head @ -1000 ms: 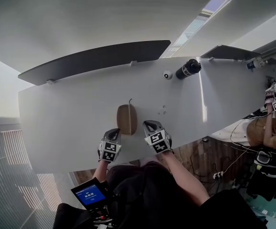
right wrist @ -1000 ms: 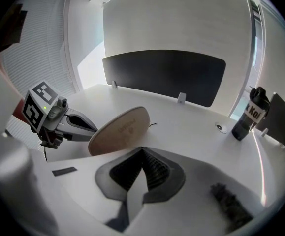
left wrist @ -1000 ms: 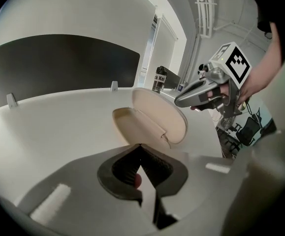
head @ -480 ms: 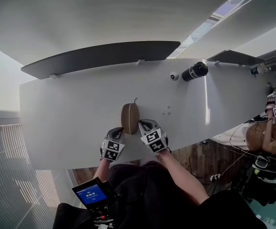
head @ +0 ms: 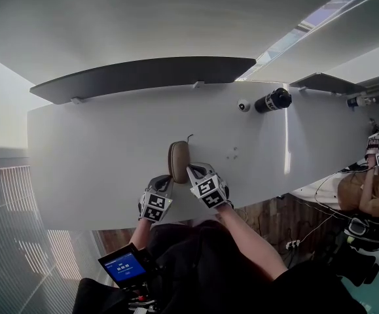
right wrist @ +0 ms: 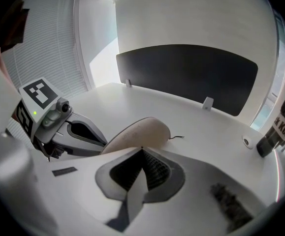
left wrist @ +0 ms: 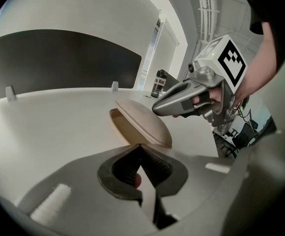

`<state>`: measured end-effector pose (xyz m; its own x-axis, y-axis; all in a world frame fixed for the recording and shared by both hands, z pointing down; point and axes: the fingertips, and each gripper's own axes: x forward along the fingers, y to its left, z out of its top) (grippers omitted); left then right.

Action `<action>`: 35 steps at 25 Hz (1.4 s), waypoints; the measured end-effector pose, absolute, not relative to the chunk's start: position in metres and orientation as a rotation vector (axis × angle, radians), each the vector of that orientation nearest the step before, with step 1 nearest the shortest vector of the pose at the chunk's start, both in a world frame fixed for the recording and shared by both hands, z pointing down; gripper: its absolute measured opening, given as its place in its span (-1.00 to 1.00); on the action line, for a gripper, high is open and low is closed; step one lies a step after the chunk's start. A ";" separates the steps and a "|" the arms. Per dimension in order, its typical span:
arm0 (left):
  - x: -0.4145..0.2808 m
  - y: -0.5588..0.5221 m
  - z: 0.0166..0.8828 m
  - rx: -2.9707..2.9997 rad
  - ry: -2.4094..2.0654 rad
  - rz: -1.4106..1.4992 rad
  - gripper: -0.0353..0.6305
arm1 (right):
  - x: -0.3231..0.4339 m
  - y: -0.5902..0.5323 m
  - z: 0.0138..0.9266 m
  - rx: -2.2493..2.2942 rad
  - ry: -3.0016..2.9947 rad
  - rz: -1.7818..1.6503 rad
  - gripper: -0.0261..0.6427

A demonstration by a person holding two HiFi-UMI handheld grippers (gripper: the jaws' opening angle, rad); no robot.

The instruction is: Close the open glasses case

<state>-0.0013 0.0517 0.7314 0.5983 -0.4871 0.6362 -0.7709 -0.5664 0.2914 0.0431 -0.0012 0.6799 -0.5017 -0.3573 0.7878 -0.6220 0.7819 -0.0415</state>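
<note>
Glasses case (left wrist: 144, 124) ajar; right hand-held gripper (head: 193, 169) seemingly touching it, jaws together.

Head view looks steeply down; both gripper views closely face the glasses case (head: 179, 161).

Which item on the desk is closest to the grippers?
The tan glasses case, lid ajar, just ahead of the left gripper and right gripper. The black can and small white disc sit far back on the right.
</note>
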 end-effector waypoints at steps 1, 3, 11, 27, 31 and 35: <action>-0.006 0.051 0.731 2.264 -1.010 0.671 -0.88 | 0.040 -0.002 0.680 0.712 -2.147 0.398 -0.93; -0.016 0.048 0.727 2.251 -1.051 0.657 -0.88 | 0.035 -0.004 0.680 0.685 -2.148 0.367 -0.93; -0.010 0.022 0.697 2.335 -1.074 0.642 -0.88 | 0.017 -0.009 0.683 0.583 -2.150 0.267 -0.93; -0.010 0.013 0.707 2.278 -1.115 0.651 -0.87 | 0.006 -0.006 0.687 0.523 -2.160 0.227 -0.93; -0.010 0.014 0.707 2.264 -1.117 0.657 -0.87 | 0.007 -0.007 0.686 0.529 -2.197 0.264 -0.93; -0.010 0.013 0.711 2.264 -1.129 0.656 -0.87 | 0.008 -0.008 0.688 0.549 -2.216 0.311 -0.93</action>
<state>-0.0097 0.0129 0.7113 0.5350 -0.5707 0.6230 -0.8237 -0.5165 0.2342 0.0082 -0.0078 0.6876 -0.5743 -0.2825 0.7684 -0.4832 0.8746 -0.0395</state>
